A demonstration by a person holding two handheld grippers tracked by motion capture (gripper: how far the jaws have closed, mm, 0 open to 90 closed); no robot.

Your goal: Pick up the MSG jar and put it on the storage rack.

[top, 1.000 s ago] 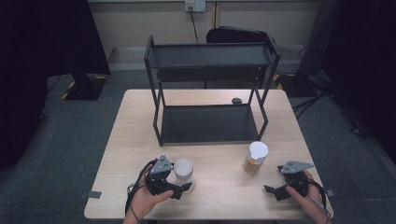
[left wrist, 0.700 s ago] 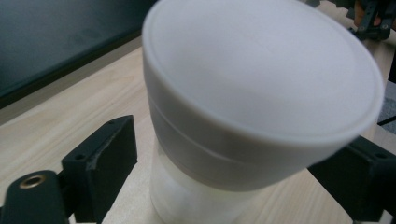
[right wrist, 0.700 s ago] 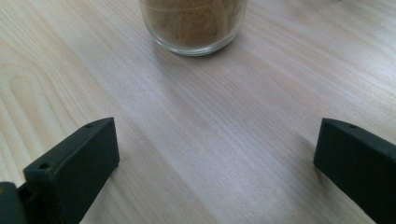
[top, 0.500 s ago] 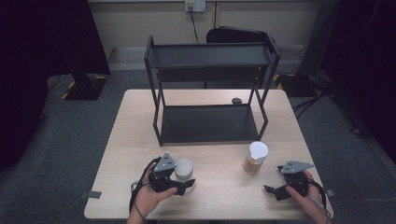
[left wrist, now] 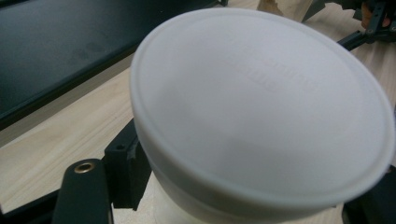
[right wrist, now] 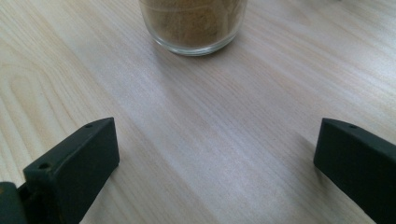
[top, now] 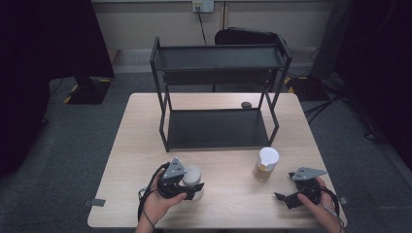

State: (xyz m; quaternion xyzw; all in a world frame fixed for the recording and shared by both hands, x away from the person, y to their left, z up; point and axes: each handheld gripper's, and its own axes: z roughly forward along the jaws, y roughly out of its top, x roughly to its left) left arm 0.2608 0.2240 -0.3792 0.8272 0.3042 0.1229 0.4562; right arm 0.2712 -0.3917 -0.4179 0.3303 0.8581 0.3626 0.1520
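A white jar with a white lid point(top: 193, 178) stands near the table's front left, and its lid point(left wrist: 261, 116) looms large in the left gripper view. My left gripper point(top: 196, 188) reaches around the jar from the left. Its jaws have just been closing, and the pad point(left wrist: 125, 169) now presses on the jar's side, below the lid. A glass jar of brown powder with a white lid point(top: 266, 165) stands to the right. My right gripper point(top: 286, 187) rests on the table just right of it, open, with bare wood between its jaws point(right wrist: 215, 154) and the glass jar point(right wrist: 194, 23) ahead.
A black two-level metal rack point(top: 218, 128) stands on the back half of the wooden table point(top: 228, 204). A small dark object point(top: 246, 104) lies beside its right rear leg. A dark chair point(top: 248, 36) is behind the table.
The left gripper's jaws have drawn in around the white jar and now grip it. The right gripper and the glass jar have not moved.
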